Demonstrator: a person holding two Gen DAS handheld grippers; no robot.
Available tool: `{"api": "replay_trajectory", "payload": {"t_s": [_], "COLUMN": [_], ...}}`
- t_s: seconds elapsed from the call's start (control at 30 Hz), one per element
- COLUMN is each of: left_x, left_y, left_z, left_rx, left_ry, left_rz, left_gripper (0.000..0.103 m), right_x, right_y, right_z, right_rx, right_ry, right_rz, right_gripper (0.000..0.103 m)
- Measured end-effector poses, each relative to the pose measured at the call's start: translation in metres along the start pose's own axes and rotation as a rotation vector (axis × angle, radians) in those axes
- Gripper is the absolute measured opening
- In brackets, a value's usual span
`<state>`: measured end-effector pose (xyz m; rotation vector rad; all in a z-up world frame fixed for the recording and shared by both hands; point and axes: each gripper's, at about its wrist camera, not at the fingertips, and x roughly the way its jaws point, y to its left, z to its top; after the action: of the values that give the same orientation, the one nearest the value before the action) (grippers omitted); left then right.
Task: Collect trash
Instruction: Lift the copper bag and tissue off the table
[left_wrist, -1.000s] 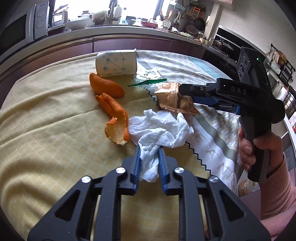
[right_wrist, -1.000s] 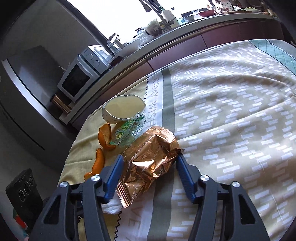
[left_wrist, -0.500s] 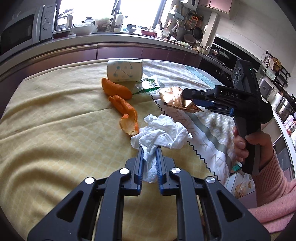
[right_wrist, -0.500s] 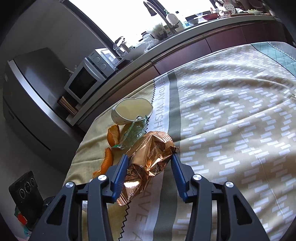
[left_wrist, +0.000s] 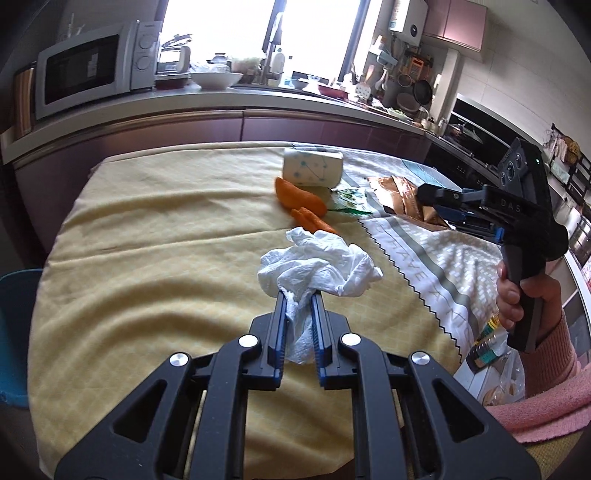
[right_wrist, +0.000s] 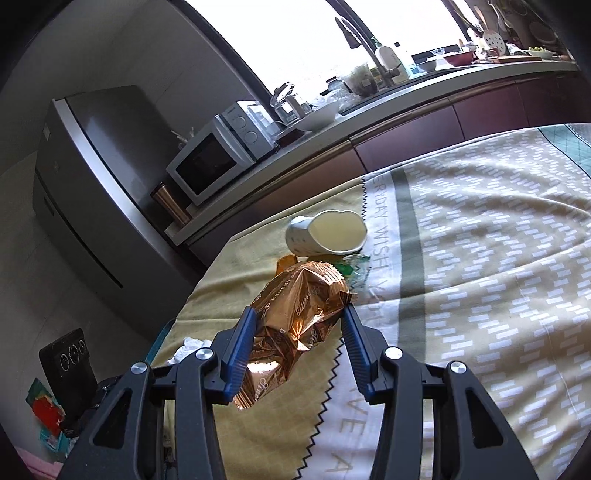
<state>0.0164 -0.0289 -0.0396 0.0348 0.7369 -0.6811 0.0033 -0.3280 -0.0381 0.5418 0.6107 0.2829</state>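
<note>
Now, with your left gripper (left_wrist: 298, 295) pinching the crumpled tissue (left_wrist: 317, 269) and your right gripper (right_wrist: 298, 322) clamped on the copper wrapper (right_wrist: 295, 314), carry both clear, leaving the orange peels (left_wrist: 301, 199) at twelve o'clock

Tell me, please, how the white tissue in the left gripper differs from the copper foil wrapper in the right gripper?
The white tissue is soft, matte crumpled paper; the copper foil wrapper is shiny, creased and printed. The left gripper pinches the tissue with jaws nearly shut, while the right gripper spans the wrapper with jaws set wider. Both are crumpled trash, each gripped between jaws.
</note>
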Motion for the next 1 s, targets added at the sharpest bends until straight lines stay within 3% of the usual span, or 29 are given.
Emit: {"api": "replay_trajectory", "payload": {"t_s": [0.47, 1.0], "left_x": [-0.038, -0.061], "left_y": [0.034, 0.055], "left_z": [0.001, -0.004], "left_rx": [-0.051, -0.096], "left_ry": [-0.057, -0.079], "left_rz": [0.115, 0.187], "left_gripper": [0.013, 0.013], "right_x": [0.049, 0.078], "right_y": [0.054, 0.083], "right_z": [-0.005, -0.008], "right_rx": [-0.081, -0.122], "right_ry": [0.080, 0.134], "right_rz": [0.122, 0.180], "right_gripper": [0.045, 0.045]}}
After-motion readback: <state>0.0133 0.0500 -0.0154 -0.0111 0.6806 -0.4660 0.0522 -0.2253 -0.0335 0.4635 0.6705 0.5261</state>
